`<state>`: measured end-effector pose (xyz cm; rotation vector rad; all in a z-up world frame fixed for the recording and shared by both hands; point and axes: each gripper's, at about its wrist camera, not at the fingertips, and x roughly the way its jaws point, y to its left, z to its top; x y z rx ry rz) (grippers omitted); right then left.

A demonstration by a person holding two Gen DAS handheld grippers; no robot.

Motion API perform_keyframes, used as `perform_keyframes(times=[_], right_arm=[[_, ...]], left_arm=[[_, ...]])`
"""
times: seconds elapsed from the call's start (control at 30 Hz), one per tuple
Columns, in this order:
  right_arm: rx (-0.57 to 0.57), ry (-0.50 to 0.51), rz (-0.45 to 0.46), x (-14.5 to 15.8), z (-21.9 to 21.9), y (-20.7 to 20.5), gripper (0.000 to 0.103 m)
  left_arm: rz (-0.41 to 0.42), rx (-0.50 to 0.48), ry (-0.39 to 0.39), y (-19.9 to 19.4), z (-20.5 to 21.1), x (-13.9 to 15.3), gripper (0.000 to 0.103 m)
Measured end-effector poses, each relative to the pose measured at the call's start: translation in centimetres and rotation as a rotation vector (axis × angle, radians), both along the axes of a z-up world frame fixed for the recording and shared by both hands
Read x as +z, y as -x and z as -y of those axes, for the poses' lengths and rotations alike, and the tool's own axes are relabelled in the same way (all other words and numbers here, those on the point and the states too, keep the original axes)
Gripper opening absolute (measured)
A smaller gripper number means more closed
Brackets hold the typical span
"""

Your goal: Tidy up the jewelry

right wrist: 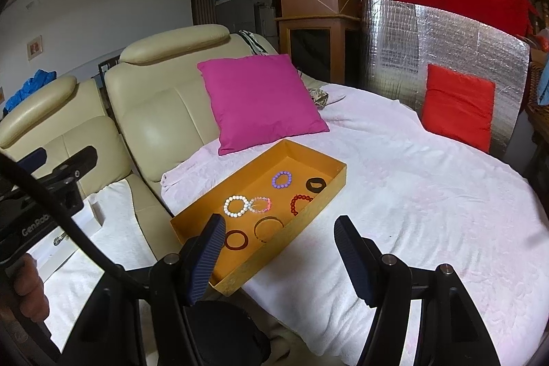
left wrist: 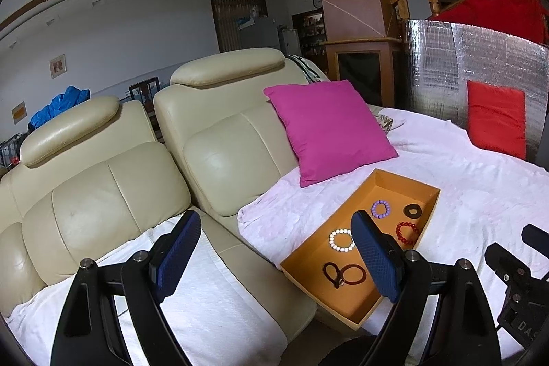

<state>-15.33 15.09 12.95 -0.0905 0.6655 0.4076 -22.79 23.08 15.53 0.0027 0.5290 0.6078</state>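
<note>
Where the pink blanket (right wrist: 394,180) covers the sofa, an orange tray (right wrist: 236,273) lies, long axis running near-left to far-right, holding bracelets: white (right wrist: 236,206), purple (right wrist: 282,179), red (right wrist: 299,202). Left tool (left wrist: 278,258) gapes empty; right tool (right wrist: 279,258) likewise, part-open.

Bead bracelets (right wrist: 236,205) flat in orange tray (right wrist: 334,184)

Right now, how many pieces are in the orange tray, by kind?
In the orange tray, going by the right wrist view:
Beaded bracelets: 4 (white, pink, purple, red)
Plain rings or bands: 3 (dark red, brown, black)
Total: 7
</note>
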Motion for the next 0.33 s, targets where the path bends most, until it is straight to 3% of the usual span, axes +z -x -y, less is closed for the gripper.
perform_keyframes(times=[0.2, 0.33], right_arm=[[0.017, -0.003, -0.004, -0.6, -0.4, -1.3, 0.07], [-0.003, -0.037, -0.011, -0.9, 1.2, -2.7, 0.07]], left_arm=[[-0.016, 0.01, -0.032, -1.0, 0.4, -0.4, 0.089], [-0.026, -0.04, -0.048, -3.0, 2.3, -0.5, 0.089]])
